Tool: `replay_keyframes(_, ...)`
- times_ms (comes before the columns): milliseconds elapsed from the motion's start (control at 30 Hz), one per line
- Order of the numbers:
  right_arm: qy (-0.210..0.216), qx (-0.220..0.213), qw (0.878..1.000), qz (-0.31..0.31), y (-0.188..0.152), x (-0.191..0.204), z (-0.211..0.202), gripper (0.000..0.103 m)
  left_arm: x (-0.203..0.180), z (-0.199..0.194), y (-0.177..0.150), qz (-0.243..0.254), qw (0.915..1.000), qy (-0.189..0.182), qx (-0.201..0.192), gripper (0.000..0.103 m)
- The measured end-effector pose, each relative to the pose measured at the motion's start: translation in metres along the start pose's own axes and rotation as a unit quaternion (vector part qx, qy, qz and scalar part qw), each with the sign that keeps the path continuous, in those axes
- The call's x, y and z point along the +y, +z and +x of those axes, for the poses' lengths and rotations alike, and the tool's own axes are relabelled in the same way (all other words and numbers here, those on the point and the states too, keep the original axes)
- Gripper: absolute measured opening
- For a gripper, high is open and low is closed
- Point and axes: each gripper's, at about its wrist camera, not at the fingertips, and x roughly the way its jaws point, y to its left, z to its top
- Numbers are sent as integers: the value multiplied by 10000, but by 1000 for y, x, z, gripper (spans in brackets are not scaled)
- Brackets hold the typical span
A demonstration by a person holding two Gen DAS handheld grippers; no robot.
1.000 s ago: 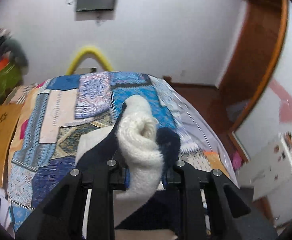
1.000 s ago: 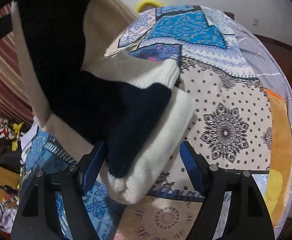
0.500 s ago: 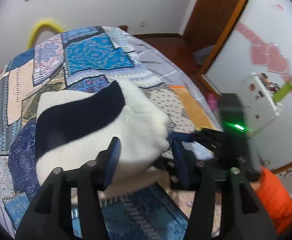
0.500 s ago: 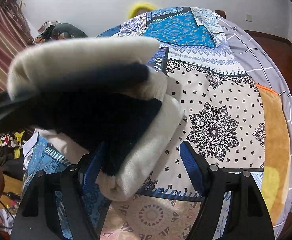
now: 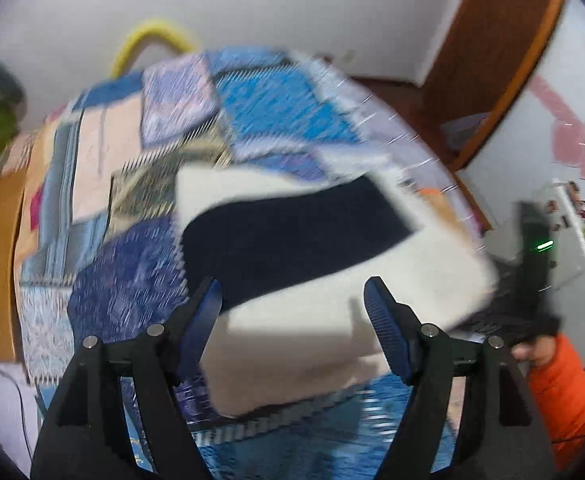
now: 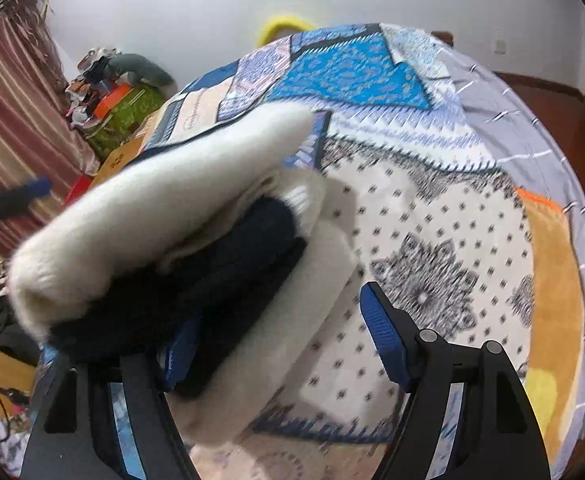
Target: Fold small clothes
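Since a second ago the left tongs (image 5: 292, 300) have let go of the rolled edge; their jaws are opening, and the folded cream and navy sweater (image 5: 312, 248) lies between them, not pressed. Right tongs (image 6: 280, 328) stand wide, sweater fold beside the left pad. Sweater rests on the patchwork bed cover (image 6: 432, 240).

A bed (image 6: 432, 208) carries everything, covered by a patchwork spread (image 5: 276, 112) of blue, cream and black-and-white patterned panels. A folded cream and navy knit garment (image 5: 312, 264) lies on the spread. An orange-yellow blanket (image 6: 552, 288) lies along one edge.
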Motion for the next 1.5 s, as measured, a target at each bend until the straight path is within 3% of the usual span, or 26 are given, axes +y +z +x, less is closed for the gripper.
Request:
replay_keyframes(133, -13, -134, 9998, 167, 10, -16, 8, 73, 27, 35, -14, -301, 9983, -81, 487, 75)
replay_keyframes(200, -57, -184, 9995, 232, 15, -23, 13, 73, 31, 41, -21, -285, 9984, -65, 491, 82)
replay_keyframes(400, -478, -347, 9976, 355, 33, -40, 20, 73, 43, 50, -33, -551, 9961, -404, 562, 85)
replay_keyframes(567, -865, -703, 9924, 524, 50, -51, -6, 73, 34, 45, -35, -344, 9979, -307, 456, 85)
replay_keyframes(667, -770, -852, 9926, 397, 59, -41, -31, 73, 28, 39, -35, -209, 9990, -179, 351, 85)
replay_keyframes(933, 79, -1011, 9943, -344, 63, 28, -77, 73, 9, 2, -21, 428, 9985, 202, -273, 84)
replay_keyframes(1033, 290, -924, 9938, -546, 60, 52, -74, 73, 7, -11, -12, 518, 9972, 206, -489, 84)
replay_keyframes(1200, 231, -599, 9953, -718, 51, 68, -46, 73, 14, -7, 2, 478, 9973, 53, -549, 84)
replay_keyframes(1400, -157, 127, 9992, -346, 26, 47, -5, 73, 40, 44, 4, 72, 9999, -102, 60, 84)
replay_keyframes(1500, -2, 362, 9993, 59, 14, 27, 4, 79, 57, 64, -3, -430, 9964, -650, 340, 90)
